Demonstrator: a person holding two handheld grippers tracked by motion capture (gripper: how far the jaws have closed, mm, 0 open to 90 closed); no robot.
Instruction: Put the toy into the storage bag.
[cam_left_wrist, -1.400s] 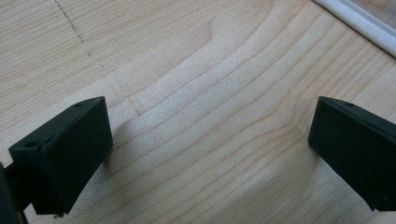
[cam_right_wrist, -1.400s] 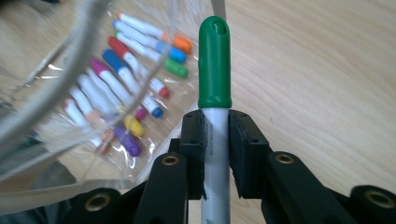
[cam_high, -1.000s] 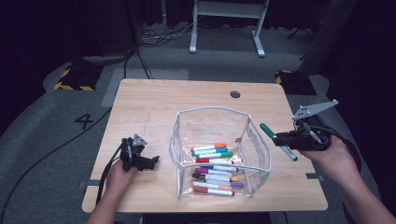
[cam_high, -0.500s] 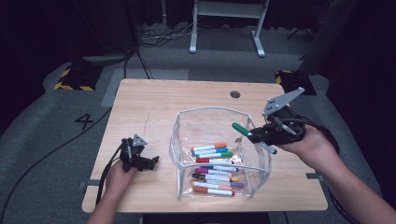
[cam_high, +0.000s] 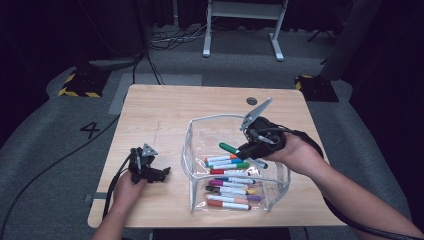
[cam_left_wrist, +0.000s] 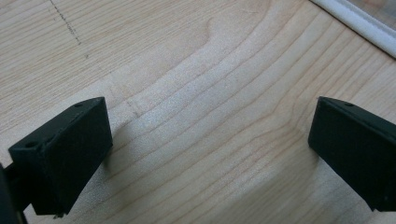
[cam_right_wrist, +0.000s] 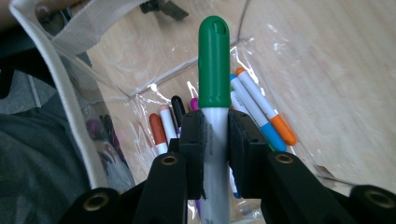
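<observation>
The right gripper (cam_right_wrist: 215, 135) has its black jaws pinched tight on the white barrel of a green-capped marker (cam_right_wrist: 214, 70), the cap sticking out well past the fingertips. Just beyond and below that cap lie the other markers, an orange-capped white marker (cam_right_wrist: 266, 112) and a blue-banded white marker (cam_right_wrist: 254, 114) closest, red, black and purple ones alongside. From above, the right gripper (cam_high: 250, 148) hangs over the open mouth of the clear plastic pouch with a white rim (cam_high: 197, 125), and the green-capped marker (cam_high: 231, 148) points into it, above the pile of coloured markers (cam_high: 230, 185) on the pouch floor. It looks like a drop is coming: the marker is over the opening but not yet let go.

Across the table, the left gripper (cam_high: 159, 173) rests on the light wooden table (cam_high: 165, 115), jaws spread wide with bare wood grain between them, holding nothing; the pouch's rim sits just off to one side. No loose markers lie on the tabletop, so this green one appears to be the last to go in.
</observation>
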